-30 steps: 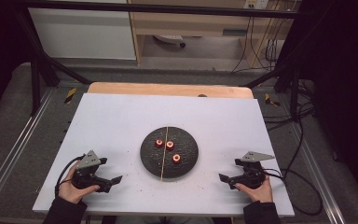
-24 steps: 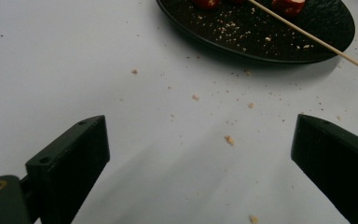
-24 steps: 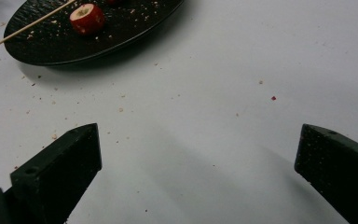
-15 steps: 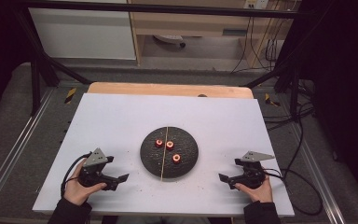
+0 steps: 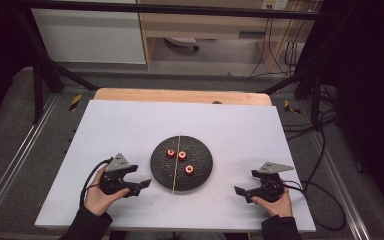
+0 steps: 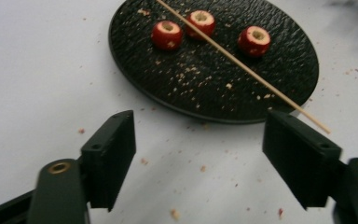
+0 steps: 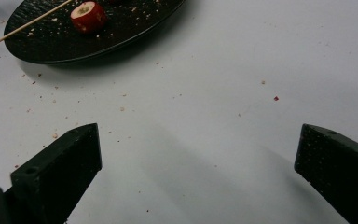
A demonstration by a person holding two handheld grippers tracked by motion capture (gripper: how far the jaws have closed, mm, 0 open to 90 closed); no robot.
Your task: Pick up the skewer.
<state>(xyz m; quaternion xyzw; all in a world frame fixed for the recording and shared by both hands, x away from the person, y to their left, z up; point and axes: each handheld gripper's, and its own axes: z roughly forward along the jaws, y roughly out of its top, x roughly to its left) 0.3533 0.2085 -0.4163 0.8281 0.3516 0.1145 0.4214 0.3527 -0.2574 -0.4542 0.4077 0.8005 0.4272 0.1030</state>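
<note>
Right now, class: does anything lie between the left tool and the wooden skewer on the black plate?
Nothing visible does. The left tool is open, with bare white table and scattered crumbs ahead. The skewer lies across the plate, its near end overhanging the rim.

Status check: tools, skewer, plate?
Left tool open beside the plate; right tool open, farther off. Skewer lies across the plate, untouched, among three cored red fruits. Crumbs only, nothing blocking.
</note>
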